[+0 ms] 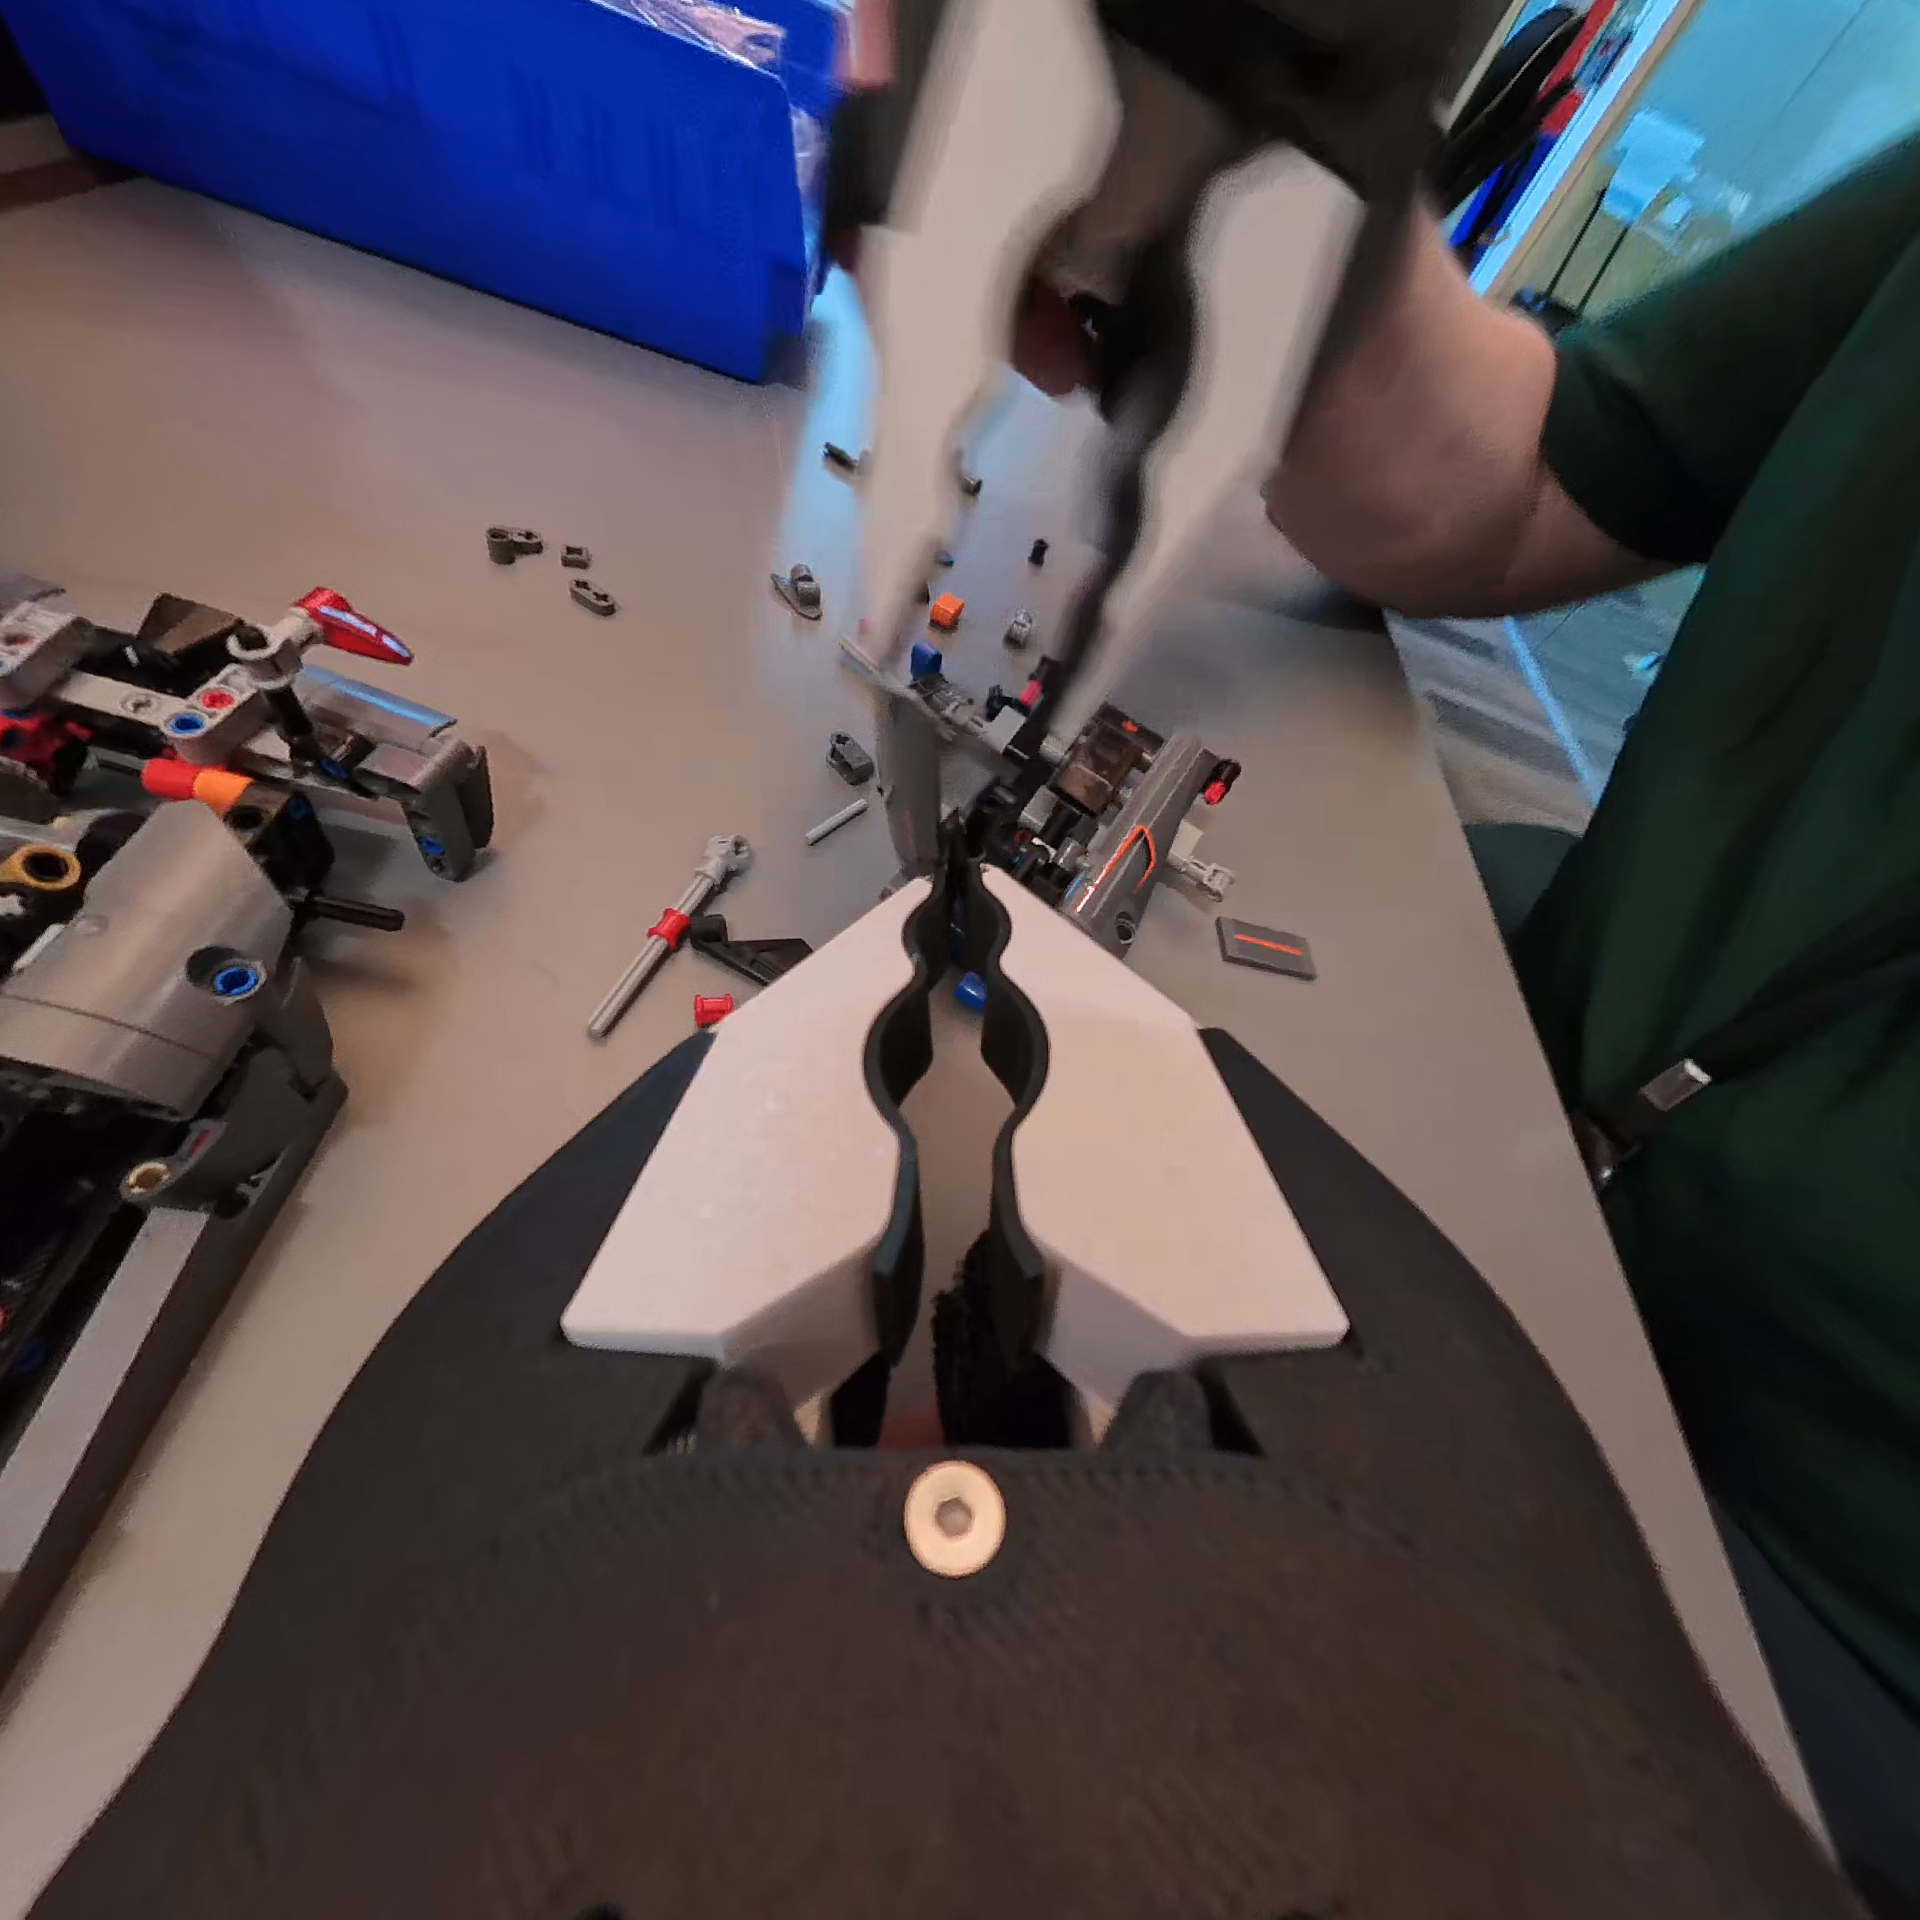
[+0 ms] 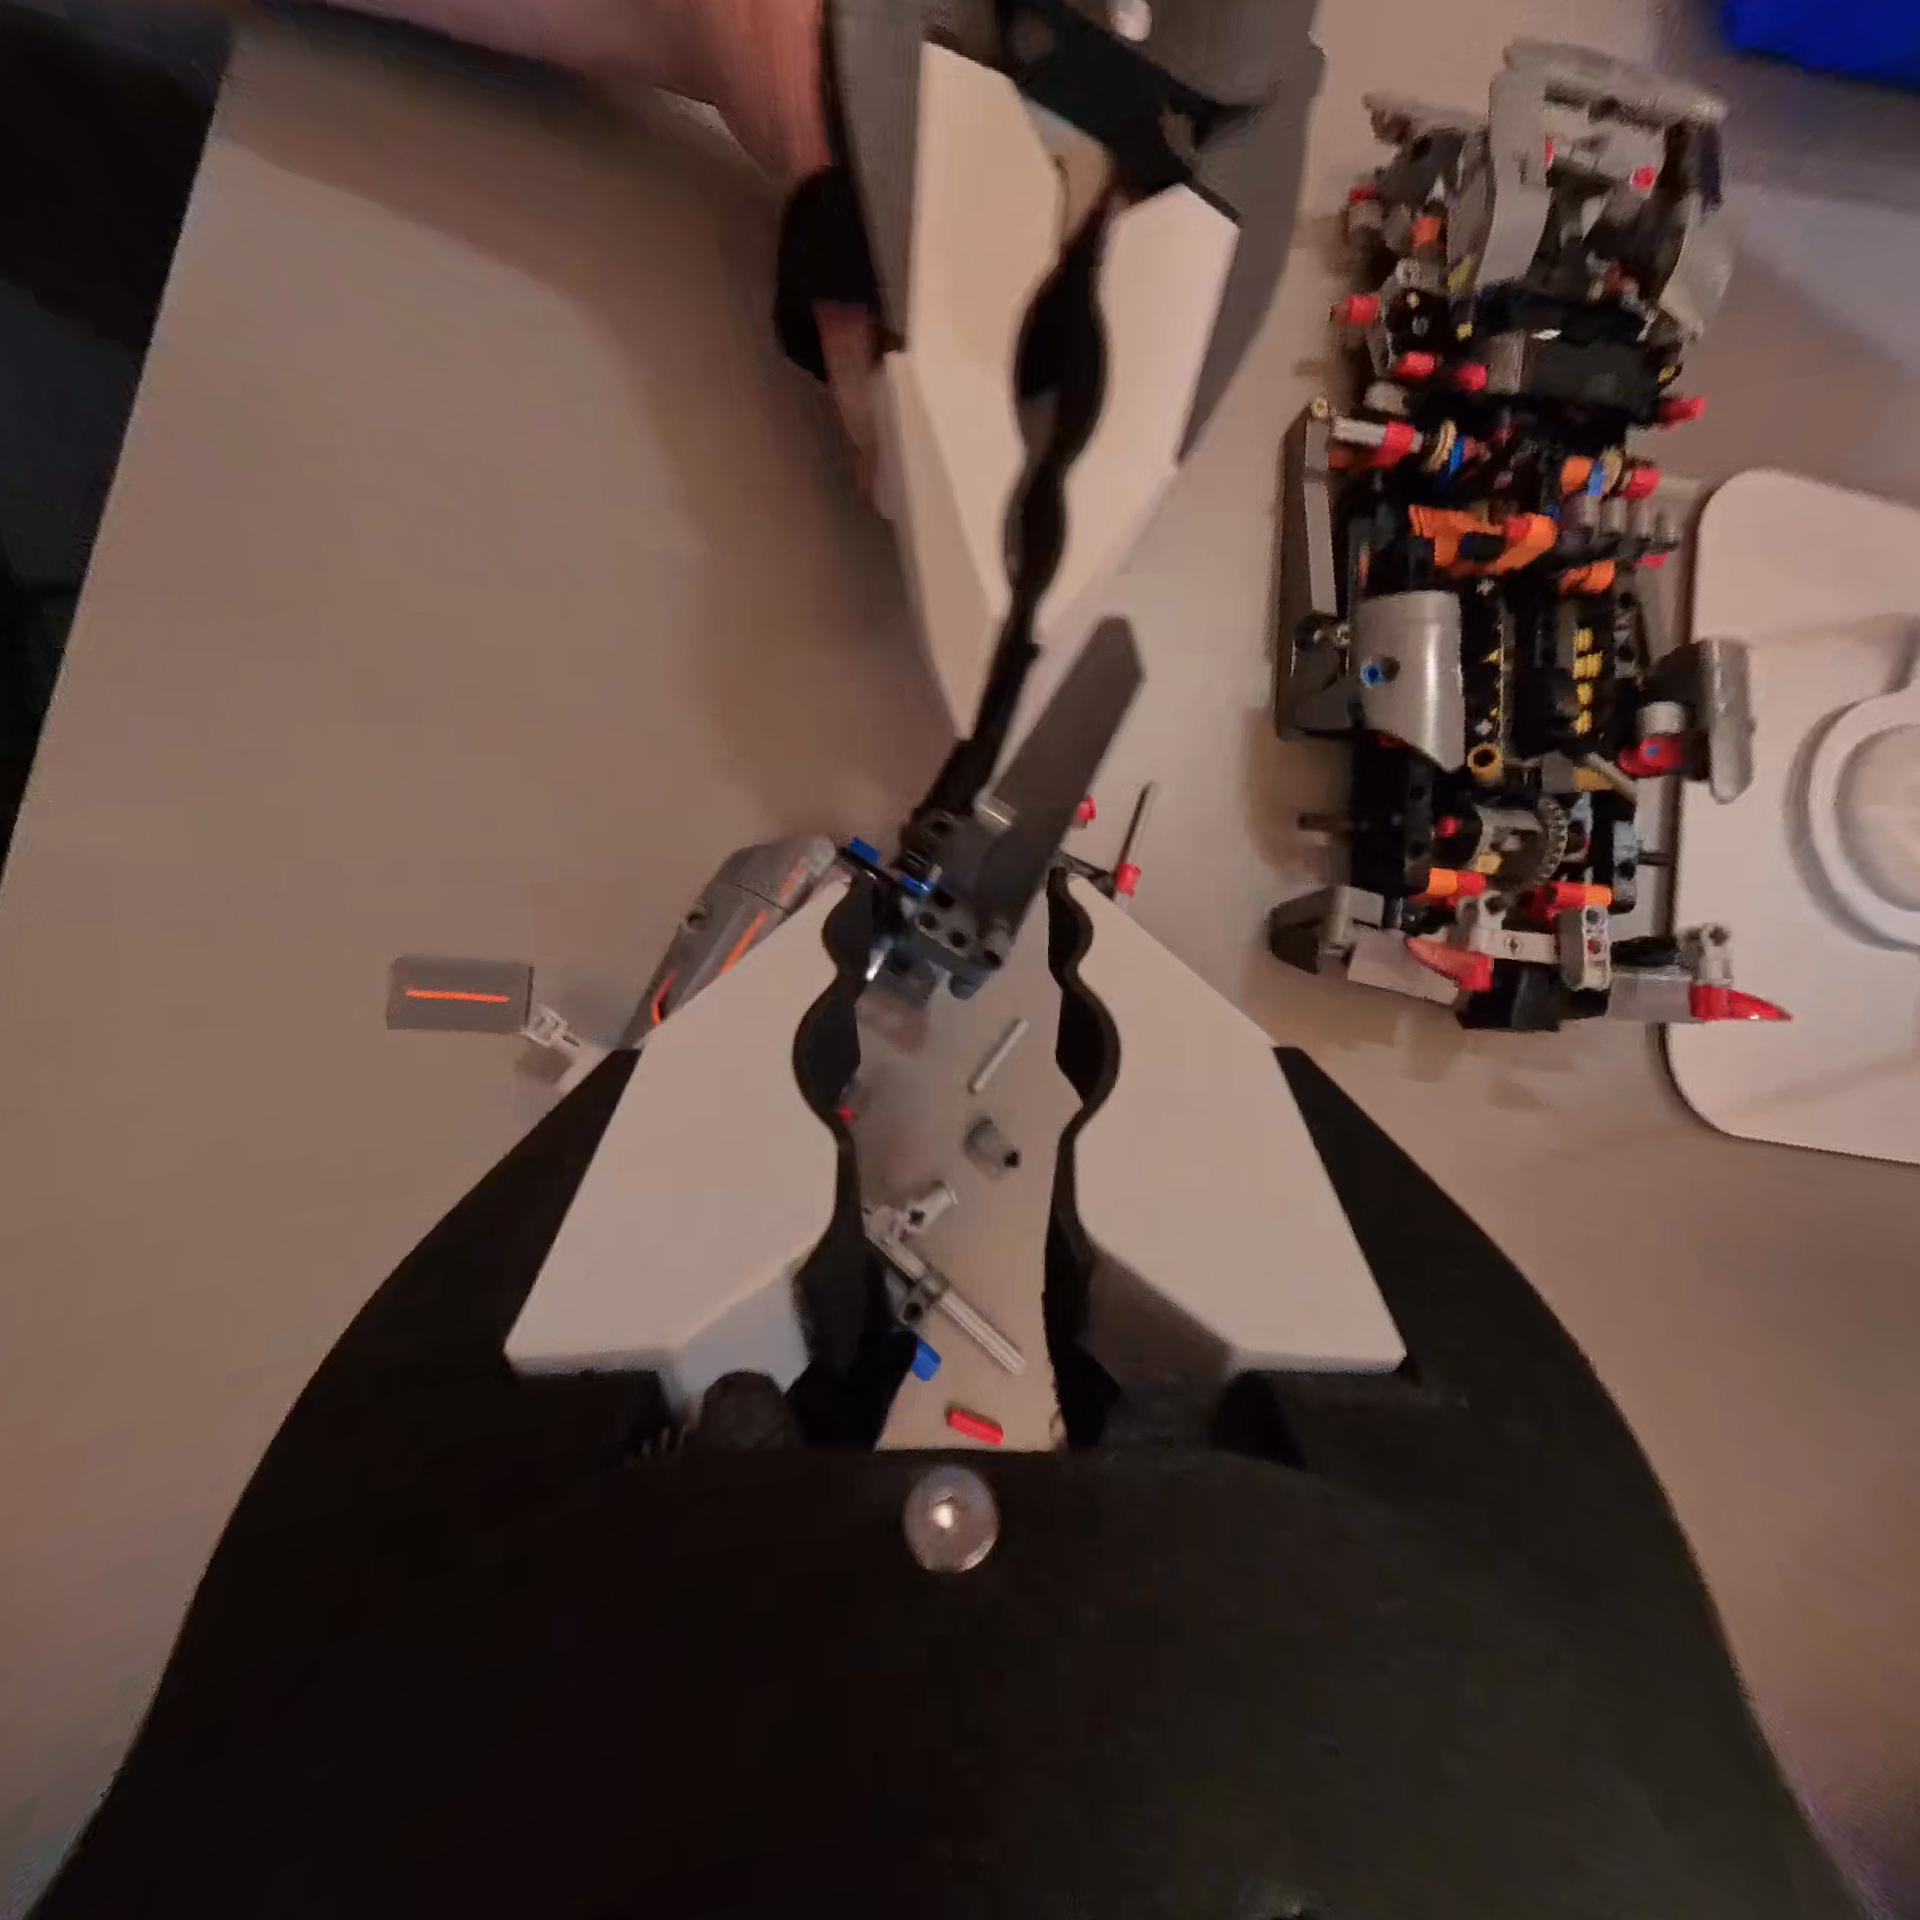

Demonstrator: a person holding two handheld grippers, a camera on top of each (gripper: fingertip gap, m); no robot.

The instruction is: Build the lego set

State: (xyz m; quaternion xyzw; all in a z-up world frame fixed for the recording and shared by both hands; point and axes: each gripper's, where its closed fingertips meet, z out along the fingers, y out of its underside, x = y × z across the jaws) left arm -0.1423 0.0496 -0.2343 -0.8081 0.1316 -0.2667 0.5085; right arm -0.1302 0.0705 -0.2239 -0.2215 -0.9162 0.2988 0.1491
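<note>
A small grey Lego subassembly [image 1: 1091, 790] with a long dark grey panel [image 2: 1049, 748], blue pins and an orange-striped side piece [image 2: 727, 914] stands on the grey table. My left gripper [image 1: 951, 883] is shut on a black part at its near end; it also shows in the right wrist view [image 2: 961, 769], coming down from the top. My right gripper [image 2: 956, 899] is open, its jaws either side of the subassembly's pinned beam [image 2: 935, 930]. In the left wrist view the right gripper [image 1: 971, 675] is blurred, reaching down over the subassembly's far side.
The large car chassis [image 1: 156, 935] [image 2: 1507, 675] lies to one side. Loose parts lie around: a grey tile with an orange line [image 1: 1262, 945] [image 2: 457, 994], an axle with a red bush [image 1: 665, 935], small connectors [image 2: 935, 1278]. A blue bin [image 1: 468, 156], a white tray [image 2: 1818, 810], a green-sleeved arm [image 1: 1766, 727]. Left and right tips are no more than a few centimetres apart. My right tips are roughly 6 cm from the orange-striped side piece [image 2: 727, 914].
</note>
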